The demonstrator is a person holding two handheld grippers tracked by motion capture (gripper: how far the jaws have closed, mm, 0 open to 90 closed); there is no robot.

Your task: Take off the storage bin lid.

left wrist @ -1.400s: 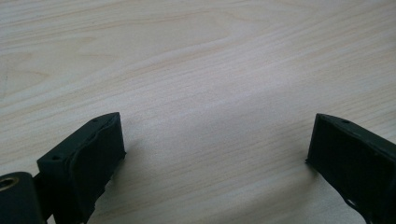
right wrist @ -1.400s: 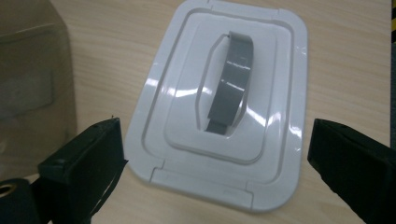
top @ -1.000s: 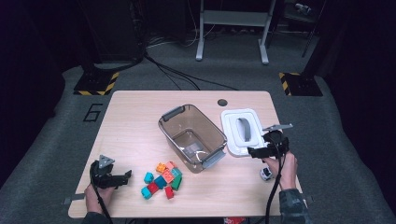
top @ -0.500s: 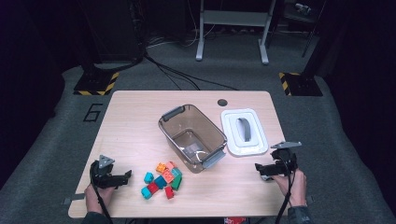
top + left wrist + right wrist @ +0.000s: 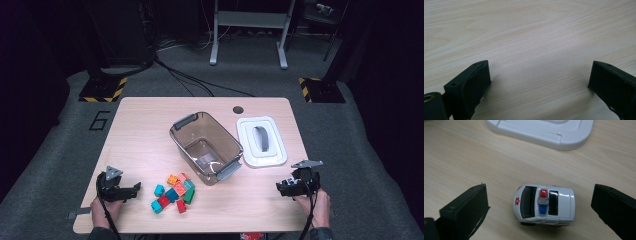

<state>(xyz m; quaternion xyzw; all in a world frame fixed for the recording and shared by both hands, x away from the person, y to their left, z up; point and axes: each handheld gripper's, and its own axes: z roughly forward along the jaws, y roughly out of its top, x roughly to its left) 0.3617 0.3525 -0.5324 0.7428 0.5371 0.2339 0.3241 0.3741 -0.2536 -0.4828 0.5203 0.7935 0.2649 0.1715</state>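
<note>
My right claw (image 5: 537, 202) — released, jaws wide either side of a white toy ambulance (image 5: 544, 205) standing on the table (image 5: 150, 135), not touching it, white lid (image 5: 541, 130) just beyond. My left claw (image 5: 539, 77) — released over bare wood, near the coloured blocks (image 5: 174, 192).

Bin (image 5: 206, 145) mid-table, lid (image 5: 261, 141) right of it, blocks (image 5: 174, 192) in front-left

The right gripper (image 5: 286, 188) has drawn back from the lid (image 5: 261, 141) (toward the table's near edge).
</note>
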